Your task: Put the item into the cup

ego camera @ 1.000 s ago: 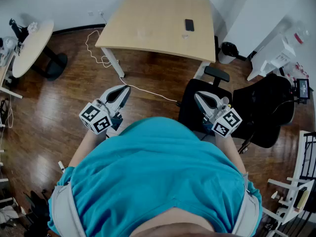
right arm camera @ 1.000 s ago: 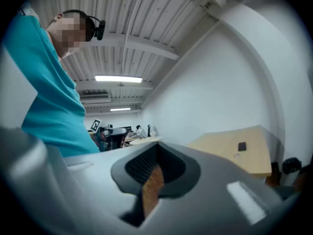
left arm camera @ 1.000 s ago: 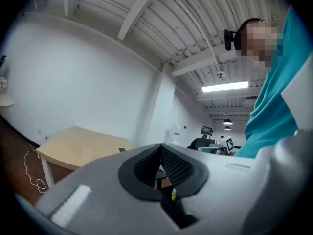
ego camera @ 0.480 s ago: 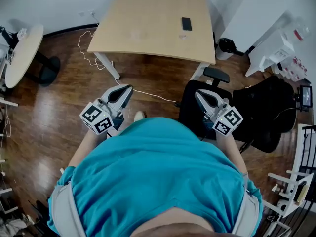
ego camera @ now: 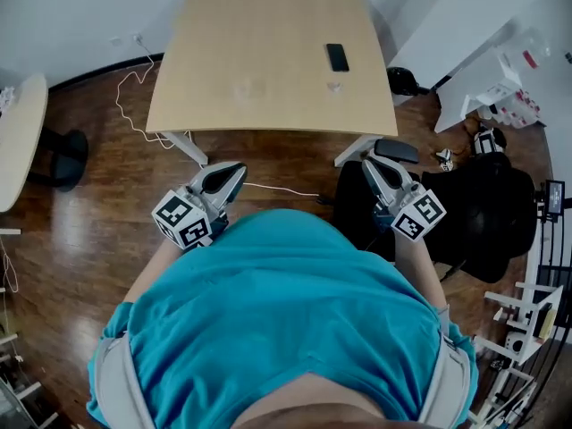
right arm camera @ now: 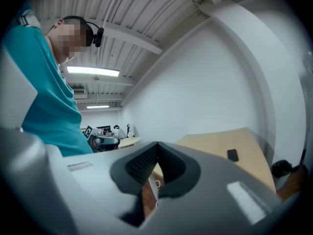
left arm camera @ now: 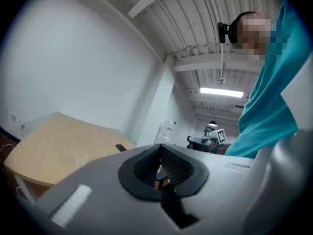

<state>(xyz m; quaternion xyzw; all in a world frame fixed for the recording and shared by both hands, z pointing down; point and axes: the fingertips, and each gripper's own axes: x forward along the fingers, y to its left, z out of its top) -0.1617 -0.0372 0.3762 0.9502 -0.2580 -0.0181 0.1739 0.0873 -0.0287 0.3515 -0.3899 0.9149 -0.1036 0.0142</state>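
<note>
A light wooden table (ego camera: 268, 34) stands ahead of me. On it lie a flat black item (ego camera: 337, 57) and, just nearer, a small clear object (ego camera: 334, 86); a faint clear thing (ego camera: 250, 88) sits mid-table. I cannot tell which is the cup. My left gripper (ego camera: 234, 169) is held in front of the teal shirt, short of the table's near left corner, jaws shut on nothing. My right gripper (ego camera: 368, 163) is level with it near the right corner, also shut and empty. The black item (left arm camera: 121, 148) shows past the left gripper (left arm camera: 160, 148), and beside the right gripper (right arm camera: 155, 148) as well (right arm camera: 233, 154).
A black office chair (ego camera: 483, 213) stands right of me, close to the right gripper. A white cable (ego camera: 134, 105) trails over the wood floor left of the table. A round table (ego camera: 18, 141) is at far left, a white cart (ego camera: 487, 96) and a black bin (ego camera: 402, 80) at right.
The table has drawn nearer and now sits squarely ahead. Both grippers stay shut in front of the body, now close to the table's near edge.
</note>
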